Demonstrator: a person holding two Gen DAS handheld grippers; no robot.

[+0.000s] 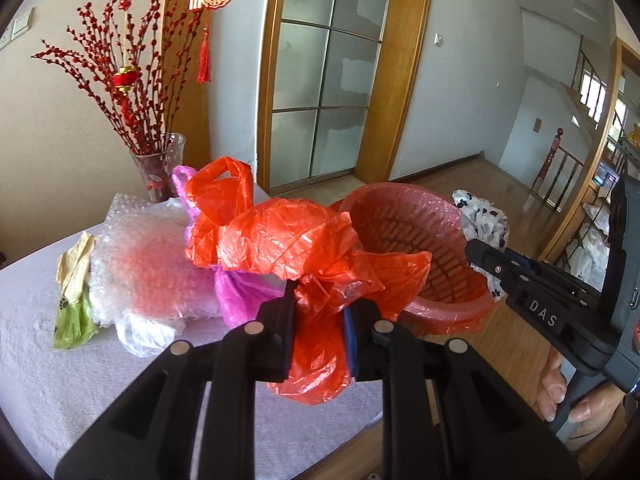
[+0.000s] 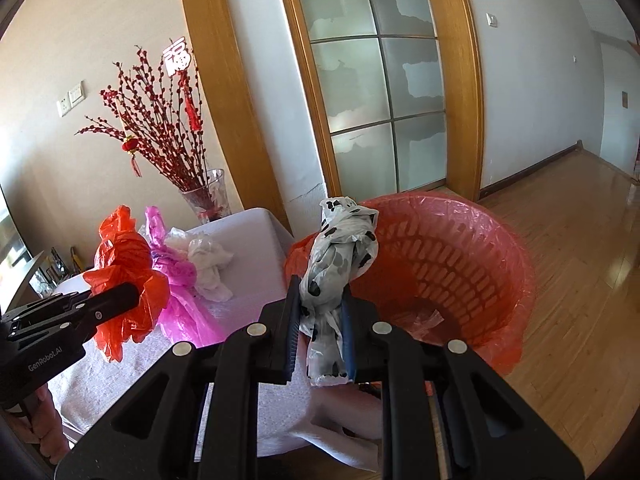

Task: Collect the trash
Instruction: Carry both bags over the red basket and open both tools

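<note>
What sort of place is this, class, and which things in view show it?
Probably a home's living area: a vase of red festive branches on a cloth-covered table, a frosted-glass sliding door, wooden flooring.

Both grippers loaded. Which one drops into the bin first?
Right, probably. The right gripper holds the spotted bag at the bin rim; the left gripper with its red bag is over the table.

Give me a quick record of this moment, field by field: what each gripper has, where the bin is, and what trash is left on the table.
left gripper: shut on orange plastic bag
right gripper: shut on white black-spotted bag
bin: red basket with a red liner, on the wooden floor beside the table
bin contents: a small clear scrap at the bottom
left on table: pink bag, bubble wrap, white bag, yellow-green wrapper
also on table: glass vase of red branches
</note>
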